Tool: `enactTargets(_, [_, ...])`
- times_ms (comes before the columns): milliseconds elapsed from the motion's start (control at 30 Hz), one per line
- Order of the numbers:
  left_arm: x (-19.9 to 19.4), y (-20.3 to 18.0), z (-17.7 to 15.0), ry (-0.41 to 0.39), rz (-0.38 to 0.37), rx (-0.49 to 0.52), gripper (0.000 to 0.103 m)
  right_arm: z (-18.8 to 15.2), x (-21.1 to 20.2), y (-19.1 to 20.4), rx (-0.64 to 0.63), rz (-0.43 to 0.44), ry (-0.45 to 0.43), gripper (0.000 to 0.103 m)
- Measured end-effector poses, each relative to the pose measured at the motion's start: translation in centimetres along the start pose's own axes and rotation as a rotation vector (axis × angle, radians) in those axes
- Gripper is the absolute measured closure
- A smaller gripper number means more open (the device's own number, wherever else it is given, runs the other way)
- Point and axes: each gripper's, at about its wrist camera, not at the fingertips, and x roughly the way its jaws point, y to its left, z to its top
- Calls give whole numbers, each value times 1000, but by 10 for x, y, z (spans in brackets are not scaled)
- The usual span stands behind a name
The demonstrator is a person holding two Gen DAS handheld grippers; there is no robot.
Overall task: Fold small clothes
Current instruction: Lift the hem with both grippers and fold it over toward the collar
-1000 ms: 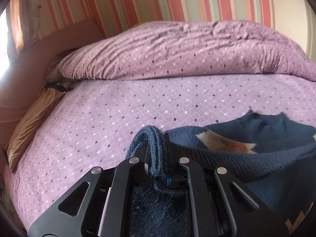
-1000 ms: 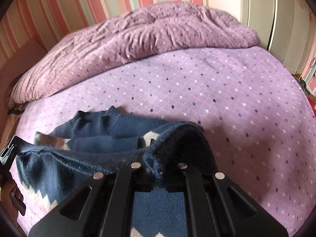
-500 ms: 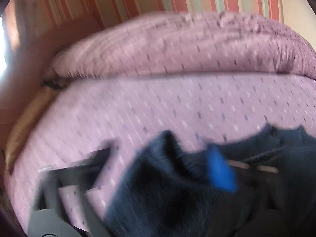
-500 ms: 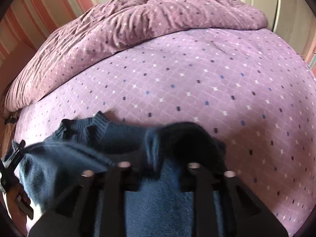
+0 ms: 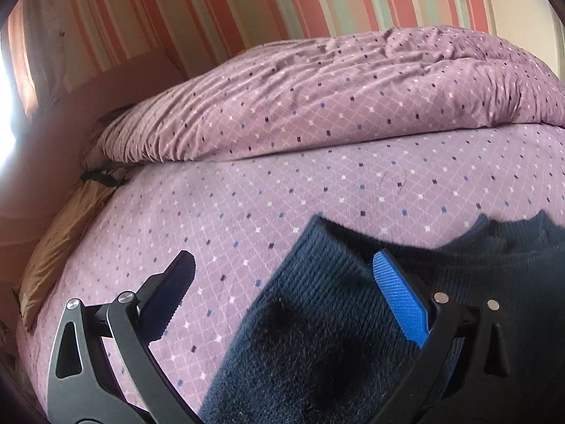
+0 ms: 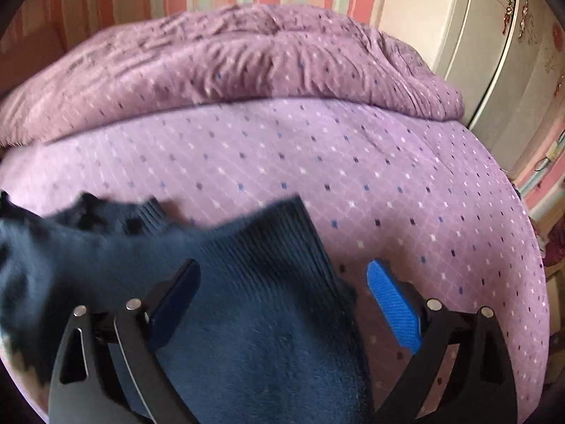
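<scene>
A dark navy knit sweater (image 5: 317,318) lies on the purple dotted bedsheet (image 5: 282,190). In the left wrist view its ribbed corner lies between my open left gripper's (image 5: 282,275) jaws, nearer the blue right pad (image 5: 399,293). In the right wrist view the sweater (image 6: 254,300) lies loose between the open jaws of my right gripper (image 6: 282,282), its ribbed edge pointing away from me. Neither gripper holds anything.
A rumpled purple duvet (image 5: 335,95) is heaped along the far side of the bed. A tan pillow (image 5: 60,233) lies at the left edge by the headboard. A white wardrobe (image 6: 501,46) stands to the right. The striped wall is behind.
Both grippers were shut on folds of the sweater; both have opened and let go. The sweater's edges have dropped flat onto the bed.
</scene>
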Motion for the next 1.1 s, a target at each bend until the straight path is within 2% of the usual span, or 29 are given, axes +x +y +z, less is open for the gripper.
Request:
enactTargets(133, [16, 8, -5, 42, -18, -48, 3, 0, 18, -6, 29, -47, 28, 7])
enactTargets(300, [36, 8, -14, 61, -35, -62, 3, 4, 42, -5, -4, -112, 75, 7])
enactTargets(433, [44, 4, -20, 62, -33, -56, 3, 4, 53, 0, -33, -143, 89, 6])
enactTargets(633, [58, -5, -22, 116, -42, -23, 3, 1, 68, -1, -29, -162, 133, 2])
enactTargets(733, [57, 0, -21, 116, -69, -43, 3, 2, 57, -2, -15, -146, 89, 2])
enactTargets(833, [41, 8, -20, 71, -97, -68, 3, 3, 31, -6, 13, -114, 8, 2])
enactTargets(967, [3, 20, -23, 22, -112, -75, 3, -1, -12, -13, 22, -76, -59, 2])
enactTargets(1100, [-42, 25, -32, -24, -115, -49, 3, -15, -53, -22, -19, -96, -86, 2])
